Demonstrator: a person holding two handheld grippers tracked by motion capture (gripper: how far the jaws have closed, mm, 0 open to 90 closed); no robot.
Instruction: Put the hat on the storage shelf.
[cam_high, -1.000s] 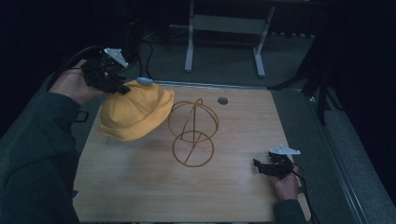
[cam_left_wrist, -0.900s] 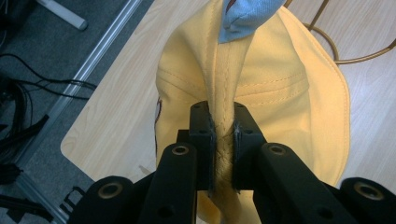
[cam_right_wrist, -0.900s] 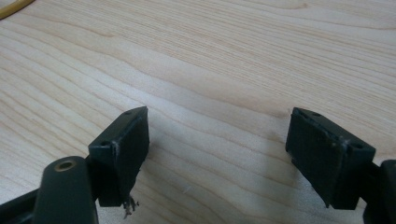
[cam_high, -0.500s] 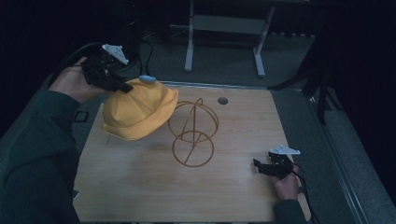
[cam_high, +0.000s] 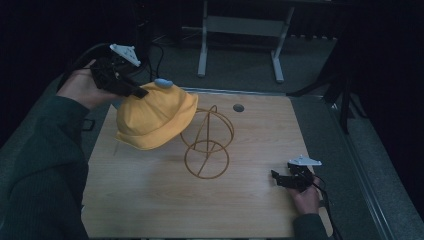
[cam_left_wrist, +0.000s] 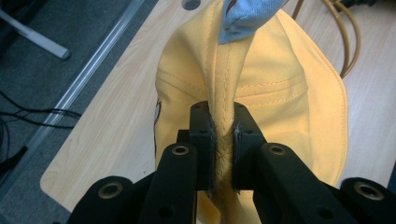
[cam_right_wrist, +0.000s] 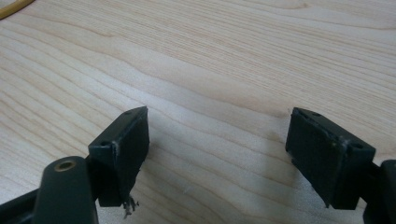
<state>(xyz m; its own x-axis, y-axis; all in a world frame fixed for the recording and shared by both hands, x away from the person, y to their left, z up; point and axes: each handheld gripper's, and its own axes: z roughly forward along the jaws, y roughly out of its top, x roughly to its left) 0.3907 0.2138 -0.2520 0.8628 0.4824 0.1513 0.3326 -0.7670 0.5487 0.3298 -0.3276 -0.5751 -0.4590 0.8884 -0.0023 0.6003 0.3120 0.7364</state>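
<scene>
A yellow cap (cam_high: 155, 117) with a light blue top button (cam_high: 163, 83) hangs above the table's back left. My left gripper (cam_high: 137, 92) is shut on a fold of its crown fabric, seen pinched between the pads in the left gripper view, where the cap (cam_left_wrist: 280, 98) fills the middle. Right beside the cap stands a wire hat stand (cam_high: 207, 142) of golden-brown hoops; the cap's edge overlaps it. My right gripper (cam_high: 277, 177) rests low at the table's front right, open, with bare wood between its pads (cam_right_wrist: 128, 140).
The wooden table (cam_high: 150, 200) has a small round hole (cam_high: 238, 107) near its back edge. A metal frame with legs (cam_high: 240, 30) stands on the floor behind. Cables (cam_left_wrist: 28, 121) lie on the floor off the left side.
The left hand has carried the cap a little toward the right, nearer the wire stand. The right hand has stayed put.
</scene>
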